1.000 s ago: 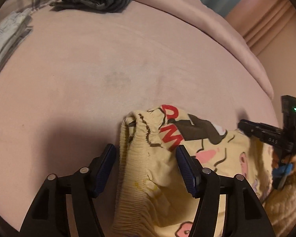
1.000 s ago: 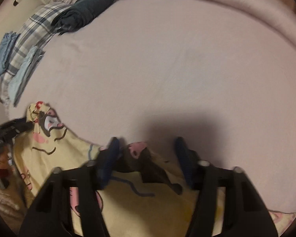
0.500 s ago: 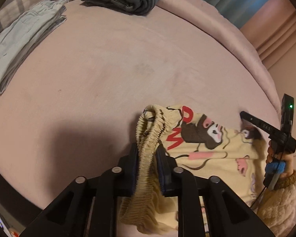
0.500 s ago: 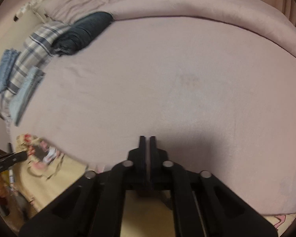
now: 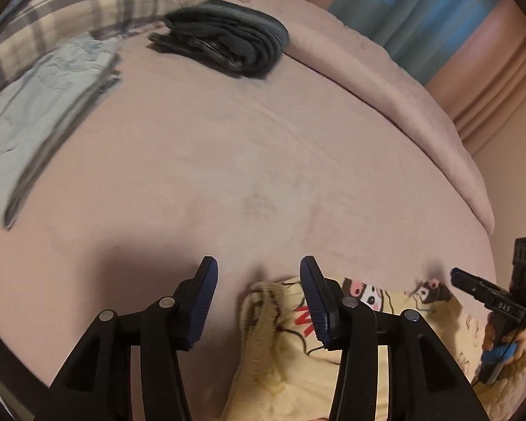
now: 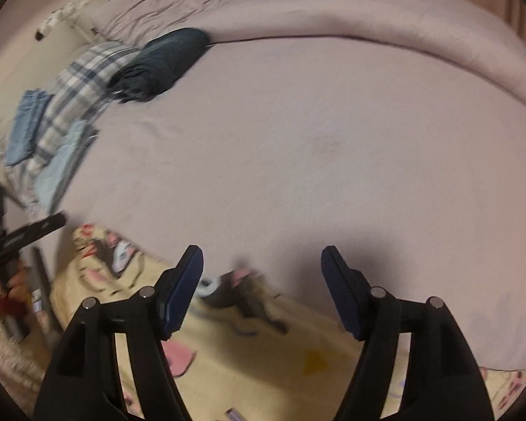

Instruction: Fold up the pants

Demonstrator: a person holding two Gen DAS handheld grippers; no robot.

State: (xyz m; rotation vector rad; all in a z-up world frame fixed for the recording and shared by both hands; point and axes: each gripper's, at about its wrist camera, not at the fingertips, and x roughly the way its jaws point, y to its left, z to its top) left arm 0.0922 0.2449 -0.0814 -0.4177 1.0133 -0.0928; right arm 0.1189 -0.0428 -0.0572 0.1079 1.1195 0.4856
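Tilting down over the pink bedsheet (image 5: 228,161), left gripper (image 5: 259,301) opening, blue pads clear of cloth, gathered waistband of the yellow cartoon-print pants (image 5: 280,361) lying between and under the jaws at the near edge of the bed. Angled down likewise, right gripper (image 6: 263,291) opening too, pads off the fabric, printed leg beneath. Red lettering on the pants, partly hidden, unreadable. Farther back, folded light-blue jeans (image 5: 35,122), plaid pillow (image 5: 70,10), folded dark pants (image 5: 228,45), pink duvet (image 5: 385,80), teal curtain (image 5: 420,17).
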